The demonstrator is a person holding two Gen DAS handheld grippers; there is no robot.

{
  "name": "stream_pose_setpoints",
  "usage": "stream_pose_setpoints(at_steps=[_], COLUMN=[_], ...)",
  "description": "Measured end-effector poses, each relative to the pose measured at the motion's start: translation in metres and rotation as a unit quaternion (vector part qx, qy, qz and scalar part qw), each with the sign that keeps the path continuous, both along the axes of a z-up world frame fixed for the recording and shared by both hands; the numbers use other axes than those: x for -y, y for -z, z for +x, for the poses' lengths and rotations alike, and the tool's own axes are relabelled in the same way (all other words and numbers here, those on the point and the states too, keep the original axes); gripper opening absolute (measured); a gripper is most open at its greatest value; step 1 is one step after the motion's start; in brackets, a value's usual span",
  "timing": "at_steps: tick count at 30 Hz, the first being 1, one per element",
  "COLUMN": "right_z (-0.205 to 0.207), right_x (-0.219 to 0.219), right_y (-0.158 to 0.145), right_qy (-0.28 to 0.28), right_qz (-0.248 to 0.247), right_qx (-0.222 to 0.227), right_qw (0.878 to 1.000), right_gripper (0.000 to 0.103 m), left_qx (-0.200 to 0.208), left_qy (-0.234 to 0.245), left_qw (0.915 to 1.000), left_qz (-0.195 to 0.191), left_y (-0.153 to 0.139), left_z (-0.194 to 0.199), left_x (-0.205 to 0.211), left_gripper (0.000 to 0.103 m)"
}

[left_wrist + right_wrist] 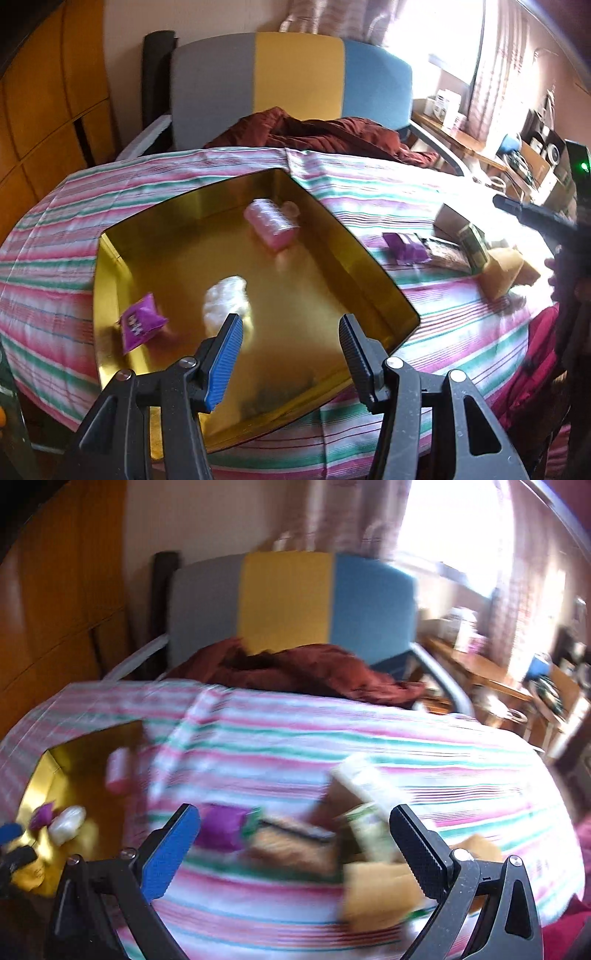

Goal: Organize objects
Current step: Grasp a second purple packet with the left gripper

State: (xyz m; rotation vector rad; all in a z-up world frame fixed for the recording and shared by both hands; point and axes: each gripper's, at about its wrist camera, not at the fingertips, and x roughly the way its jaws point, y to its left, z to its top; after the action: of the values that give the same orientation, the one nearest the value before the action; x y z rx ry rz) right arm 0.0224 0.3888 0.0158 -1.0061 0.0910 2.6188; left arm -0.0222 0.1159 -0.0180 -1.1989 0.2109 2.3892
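Note:
A gold tin tray [122, 258] lies on the striped tablecloth [461, 314]. In it are a pink ribbed roll [271, 223], a white cotton wad [225, 299] and a purple sachet [142, 325]. My left gripper [291, 343] is open and empty above the tray's near side. My right gripper [295, 834] is open and empty above a blurred heap: a purple packet [221, 825], a brown packet [295, 845], a green-white box [369, 830] and a tan sponge [380, 893]. The heap also shows in the left wrist view [443, 247]. The tray's edge [40, 771] shows at the right wrist view's left.
A grey, yellow and blue chair [295, 74] with a maroon cloth [325, 133] stands behind the table. A cluttered wooden desk [480, 147] is at the right by a bright window. A wooden cupboard [48, 110] is at the left.

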Motion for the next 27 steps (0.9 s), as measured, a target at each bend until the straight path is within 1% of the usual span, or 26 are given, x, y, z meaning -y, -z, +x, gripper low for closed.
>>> stream_pose_setpoints(at_steps=[4,7,9,11,12,14,19,20,22,24,27], right_z=[0.007,0.016,0.024,0.029,0.029,0.031,0.032,0.033,0.035,0.036,0.039], right_x=[-0.052,-0.086,-0.104,-0.120,-0.124,-0.128,-0.128,-0.127,-0.128,-0.129,-0.133], right_y=[-0.002,0.002,0.008,0.016,0.018,0.017,0.018,0.017,0.015,0.015,0.013], right_qy=[0.062,0.104,0.128,0.144,0.148,0.145,0.140,0.140,0.142,0.143,0.148], right_qz=[0.004,-0.007,-0.028,-0.059,-0.071,-0.086,-0.110,-0.110,-0.113,-0.117,-0.126], right_qx=[-0.014,-0.028,-0.039,-0.035,-0.032,-0.040,-0.043,-0.045,-0.051,-0.054,-0.060], right_qw=[0.998,0.994,0.991,0.987,0.986,0.985,0.983,0.983,0.982,0.981,0.979], right_gripper=[0.103,0.103,0.103,0.103,0.103,0.103,0.103,0.103,0.103,0.103,0.103], left_qx=[0.003,0.000,0.003,0.013,0.016,0.019,0.049,0.049,0.056,0.071,0.094], left_qy=[0.023,0.046,0.060,0.075,0.082,0.096,0.131,0.136,0.141,0.147,0.140], left_qw=[0.9997,0.9988,0.9979,0.9969,0.9964,0.9950,0.9900,0.9894,0.9878,0.9859,0.9845], left_qz=[-0.007,-0.018,-0.024,-0.021,-0.018,-0.017,-0.017,-0.020,-0.035,-0.036,-0.048], left_y=[0.001,0.001,0.002,0.003,0.002,0.002,0.007,0.008,0.016,0.023,0.041], left_z=[-0.001,-0.001,-0.003,-0.006,-0.007,-0.010,-0.029,-0.033,-0.044,-0.053,-0.069], left_x=[-0.020,-0.039,-0.053,-0.068,-0.075,-0.094,-0.146,-0.152,-0.173,-0.185,-0.202], left_gripper=[0.055,0.055,0.055,0.055,0.055,0.055,0.055,0.055,0.055,0.055,0.055])
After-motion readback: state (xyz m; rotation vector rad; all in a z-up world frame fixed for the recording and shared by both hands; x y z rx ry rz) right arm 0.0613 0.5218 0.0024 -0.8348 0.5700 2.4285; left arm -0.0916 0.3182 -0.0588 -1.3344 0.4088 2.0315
